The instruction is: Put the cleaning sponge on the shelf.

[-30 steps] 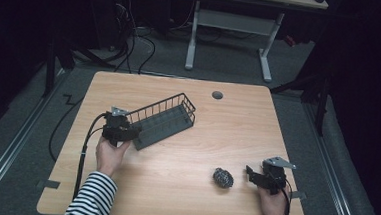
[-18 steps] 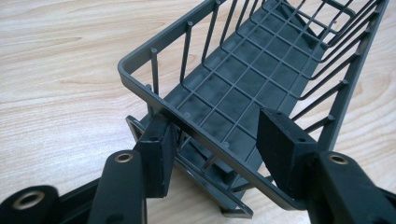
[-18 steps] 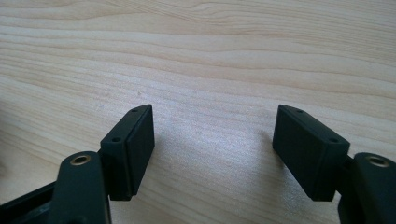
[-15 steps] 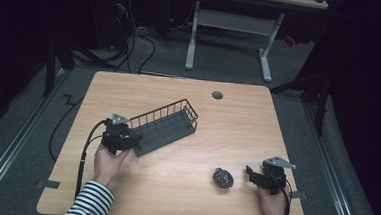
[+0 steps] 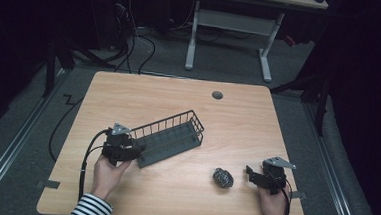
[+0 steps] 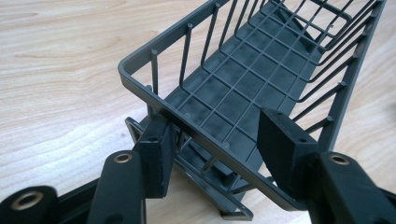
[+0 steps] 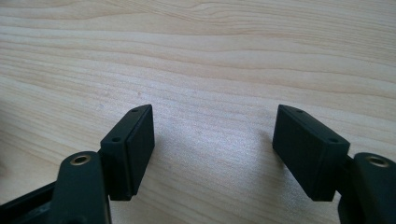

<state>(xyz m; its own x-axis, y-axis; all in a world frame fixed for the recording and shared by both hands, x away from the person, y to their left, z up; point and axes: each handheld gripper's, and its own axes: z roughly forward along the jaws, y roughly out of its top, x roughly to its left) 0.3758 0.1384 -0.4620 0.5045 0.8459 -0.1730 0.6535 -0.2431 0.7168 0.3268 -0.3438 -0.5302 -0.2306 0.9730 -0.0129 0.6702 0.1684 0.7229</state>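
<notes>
Grey wire basket sits left of centre on the table, empty; my left gripper pinches its near end rim; my right gripper rests spread beside the steel scourer; loading looks undone.

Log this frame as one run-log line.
left gripper: shut on wire basket end rim | right gripper: open, empty, over table | scrubber: loose

Light wooden table with wire basket and scrubber ball.
</notes>
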